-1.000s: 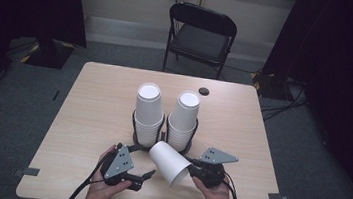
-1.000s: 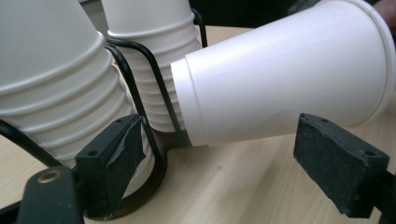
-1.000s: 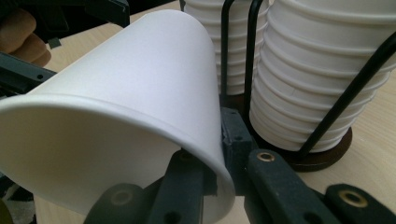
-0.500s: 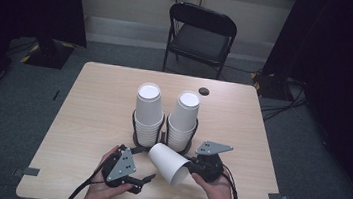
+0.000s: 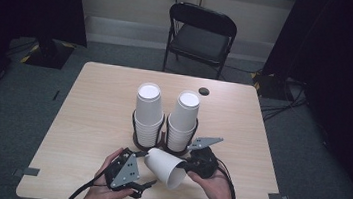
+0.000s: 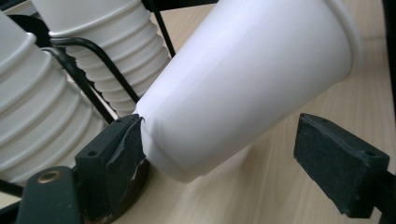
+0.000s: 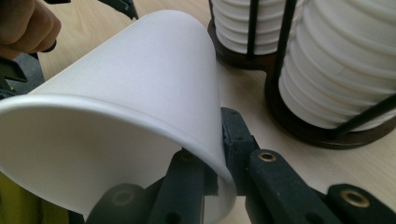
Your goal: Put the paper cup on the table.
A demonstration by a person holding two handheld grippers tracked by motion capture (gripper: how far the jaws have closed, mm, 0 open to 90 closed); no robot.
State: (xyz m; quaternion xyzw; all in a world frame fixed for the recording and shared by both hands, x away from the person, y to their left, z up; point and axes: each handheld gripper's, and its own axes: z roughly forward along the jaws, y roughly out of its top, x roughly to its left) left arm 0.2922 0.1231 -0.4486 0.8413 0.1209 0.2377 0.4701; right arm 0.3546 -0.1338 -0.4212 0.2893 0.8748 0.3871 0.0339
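A single white paper cup [image 5: 164,167] lies tilted on its side just above the table, in front of two cup stacks. My right gripper [image 5: 182,168] is shut on the cup's rim, one jaw inside the mouth and one outside [image 7: 217,154]. The cup's [image 7: 126,93] narrow base points toward my left gripper [image 5: 145,169]. In the left gripper view the cup [image 6: 247,79] sits between the jaws of the left gripper [image 6: 229,161]. One pad touches the base edge and the other stands apart, so this gripper is open.
Two tall stacks of white cups [image 5: 147,111] [image 5: 184,118] stand in black wire holders on dark round bases at the middle of the wooden table [image 5: 89,99]. A small dark disc [image 5: 203,91] lies near the far edge. A black folding chair [image 5: 200,31] stands beyond.
My right gripper has shifted slightly left and toward the stacks, still holding the cup. The left gripper has stayed where it was.
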